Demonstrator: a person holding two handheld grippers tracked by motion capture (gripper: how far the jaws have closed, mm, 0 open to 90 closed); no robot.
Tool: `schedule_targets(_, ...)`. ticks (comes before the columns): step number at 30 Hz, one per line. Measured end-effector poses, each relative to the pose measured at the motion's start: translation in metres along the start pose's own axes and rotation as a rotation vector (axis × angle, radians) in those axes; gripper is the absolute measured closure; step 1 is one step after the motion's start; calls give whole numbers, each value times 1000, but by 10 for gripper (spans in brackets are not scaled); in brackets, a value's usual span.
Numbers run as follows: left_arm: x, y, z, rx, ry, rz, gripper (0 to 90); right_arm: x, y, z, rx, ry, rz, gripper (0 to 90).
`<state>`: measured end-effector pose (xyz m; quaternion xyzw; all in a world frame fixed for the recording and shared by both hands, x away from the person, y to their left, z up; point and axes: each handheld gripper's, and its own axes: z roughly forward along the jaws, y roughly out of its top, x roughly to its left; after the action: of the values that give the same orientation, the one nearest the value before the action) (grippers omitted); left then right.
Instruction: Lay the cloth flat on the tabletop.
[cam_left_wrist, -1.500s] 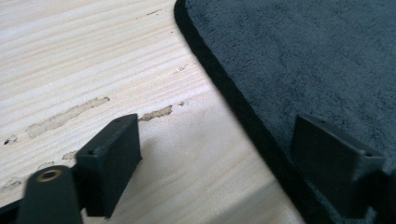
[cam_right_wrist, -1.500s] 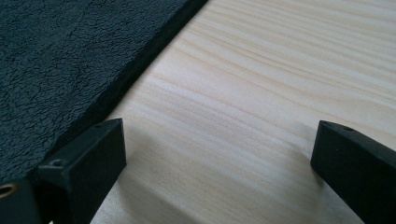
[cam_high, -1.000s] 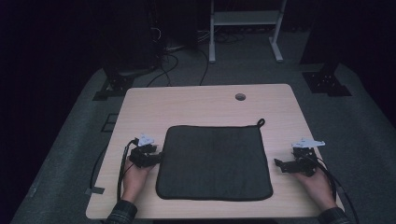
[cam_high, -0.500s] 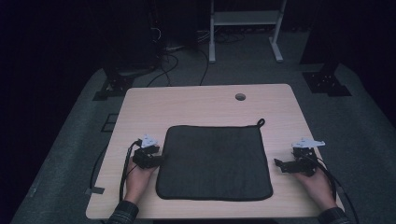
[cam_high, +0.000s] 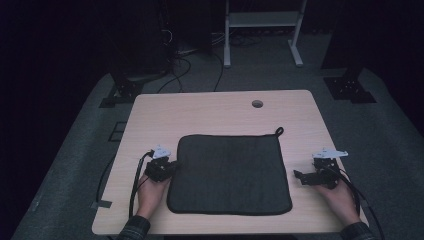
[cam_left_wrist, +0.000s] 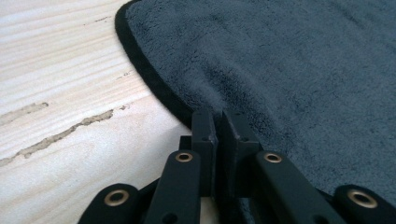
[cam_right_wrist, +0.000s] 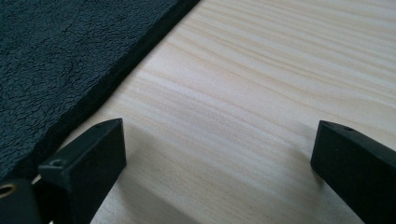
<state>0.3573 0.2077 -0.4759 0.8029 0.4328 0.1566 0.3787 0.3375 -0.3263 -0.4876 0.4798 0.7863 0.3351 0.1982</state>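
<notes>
My left tongs (cam_left_wrist: 218, 122) just clenched on mat (cam_high: 230, 172) left edge | right tongs (cam_right_wrist: 219, 154) released, beside mat | risk: shallow pinch slips.

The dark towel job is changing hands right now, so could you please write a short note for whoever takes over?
Left gripper: its jaws have just been closing and are now shut on the left edge of the dark towel.
Right gripper: open, resting on the table just right of the towel, not touching it.
Towel: flat and spread out, hanging loop at the far right corner.
Done: left edge pinched.
Left: right-side grip, then any lifting or folding.
</notes>
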Motion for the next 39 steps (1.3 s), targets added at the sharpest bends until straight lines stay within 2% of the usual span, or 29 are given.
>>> schedule_targets(4, 5, -1, -1, -5, -28, -26, 849, 0, 0, 0, 0, 1, -1, 24)
schedule_targets(9, 16, -3, -10, -36, -76, -77, 850, 0, 0, 0, 0, 3, -2, 24)
schedule_targets(11, 18, -3, -14, -34, -63, -71, 850, 0, 0, 0, 0, 3, -4, 24)
schedule_targets(16, 29, -6, -22, -38, -42, -94, 849, 0, 0, 0, 0, 4, -4, 24)
schedule_targets(21, 42, -11, -34, -30, 3, -99, 849, 0, 0, 0, 0, 4, -4, 24)
schedule_targets(24, 48, -14, -40, -46, -4, -125, 847, 0, 0, 0, 0, 4, -3, 24)
schedule_targets(27, 46, -13, -45, -81, -29, -140, 846, 0, 0, 0, 0, 4, -3, 24)
schedule_targets(32, 40, -7, -50, -138, -84, -142, 844, 0, 0, 0, 0, 5, -4, 24)
schedule_targets(33, 39, -6, -49, -140, -102, -146, 840, 0, 0, 0, 0, 5, -4, 24)
schedule_targets(39, 30, 1, -47, -149, -139, -114, 835, 0, 0, 0, 0, 5, -4, 24)
